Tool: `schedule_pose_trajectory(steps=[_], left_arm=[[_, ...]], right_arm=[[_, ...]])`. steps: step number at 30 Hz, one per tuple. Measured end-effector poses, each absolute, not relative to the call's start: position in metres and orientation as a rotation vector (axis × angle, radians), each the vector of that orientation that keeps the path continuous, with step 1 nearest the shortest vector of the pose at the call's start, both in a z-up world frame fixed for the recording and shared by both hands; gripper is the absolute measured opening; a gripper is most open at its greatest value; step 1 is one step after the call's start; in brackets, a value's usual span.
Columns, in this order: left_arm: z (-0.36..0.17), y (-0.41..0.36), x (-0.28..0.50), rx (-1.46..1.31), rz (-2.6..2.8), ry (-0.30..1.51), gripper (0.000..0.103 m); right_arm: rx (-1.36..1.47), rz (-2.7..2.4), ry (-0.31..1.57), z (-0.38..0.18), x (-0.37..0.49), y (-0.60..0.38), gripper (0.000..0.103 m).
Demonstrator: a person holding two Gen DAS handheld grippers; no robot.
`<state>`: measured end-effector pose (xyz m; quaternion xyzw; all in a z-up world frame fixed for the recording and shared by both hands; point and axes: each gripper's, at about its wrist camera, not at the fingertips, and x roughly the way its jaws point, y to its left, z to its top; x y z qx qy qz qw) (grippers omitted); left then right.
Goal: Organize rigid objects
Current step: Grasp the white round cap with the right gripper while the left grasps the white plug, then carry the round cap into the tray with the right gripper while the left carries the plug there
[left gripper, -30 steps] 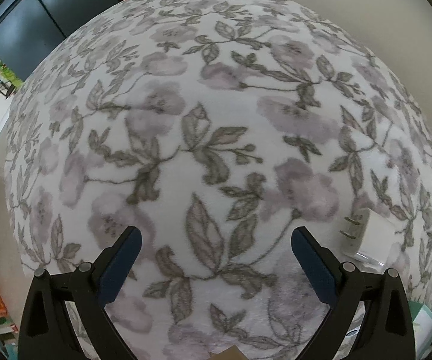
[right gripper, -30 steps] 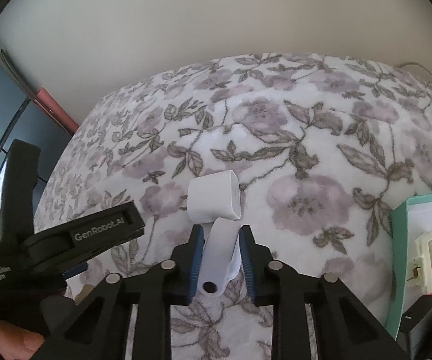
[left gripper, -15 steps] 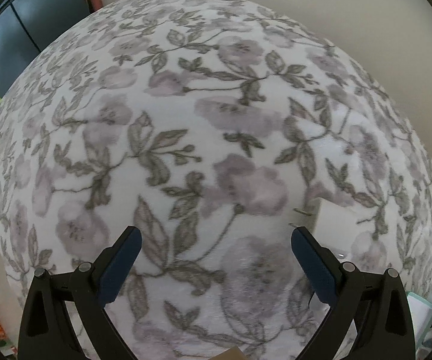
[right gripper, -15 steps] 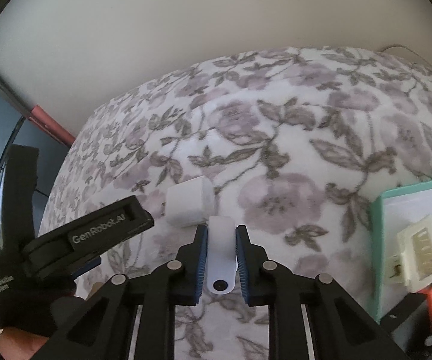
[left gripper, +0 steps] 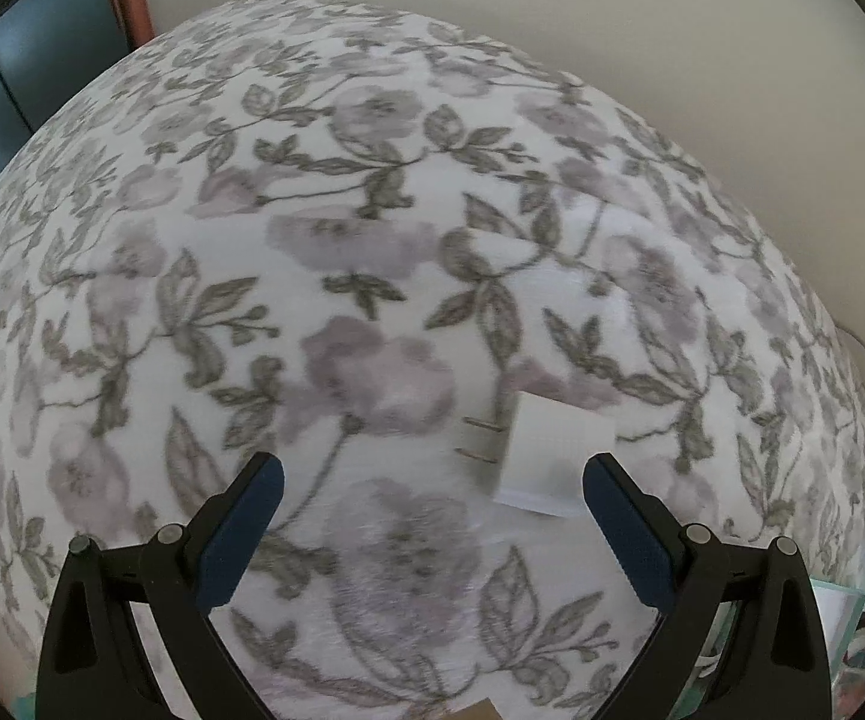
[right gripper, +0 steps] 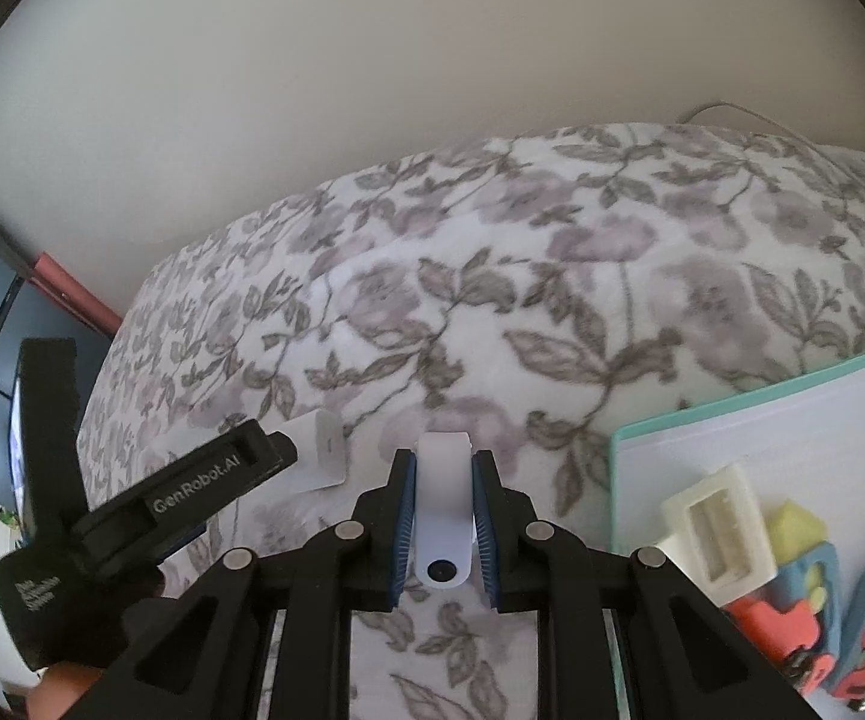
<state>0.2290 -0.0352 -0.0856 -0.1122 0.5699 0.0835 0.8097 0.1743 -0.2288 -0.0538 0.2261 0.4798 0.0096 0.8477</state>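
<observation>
- Looking down the left wrist view: left gripper [left gripper: 426, 483] spread wide and empty above the floral blanket [left gripper: 324, 252]; white charger plug [left gripper: 552, 456] lies just inside its right finger, prongs pointing left.
- Right wrist view: right gripper [right gripper: 443, 483] clamped on a white clip-shaped piece [right gripper: 443, 516]; the left gripper's body partly hides the charger plug [right gripper: 321, 456]; teal-rimmed tray [right gripper: 750, 405] with toys at right.

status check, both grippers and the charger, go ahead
Right gripper shut on small white camera. Left gripper open, empty, over floral blanket. White charger lies beside its right finger, untouched. Nothing blocking it.
</observation>
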Motion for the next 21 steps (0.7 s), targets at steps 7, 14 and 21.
schedule_pose_trajectory(steps=[7, 14, 21], left_arm=[[-0.091, -0.057, 0.236, -0.192, 0.149, 1.196, 0.1], [-0.096, -0.076, 0.234, -0.162, 0.121, 1.171, 0.1], [-0.102, -0.075, 0.238, -0.178, 0.117, 1.159, 0.082]], right_arm=[[0.505, 0.001, 1.006, -0.053, 0.172, -0.244, 0.02], [0.525, -0.004, 1.011, -0.056, 0.169, -0.25, 0.02], [0.533, 0.0, 1.018, -0.058, 0.17, -0.251, 0.02]])
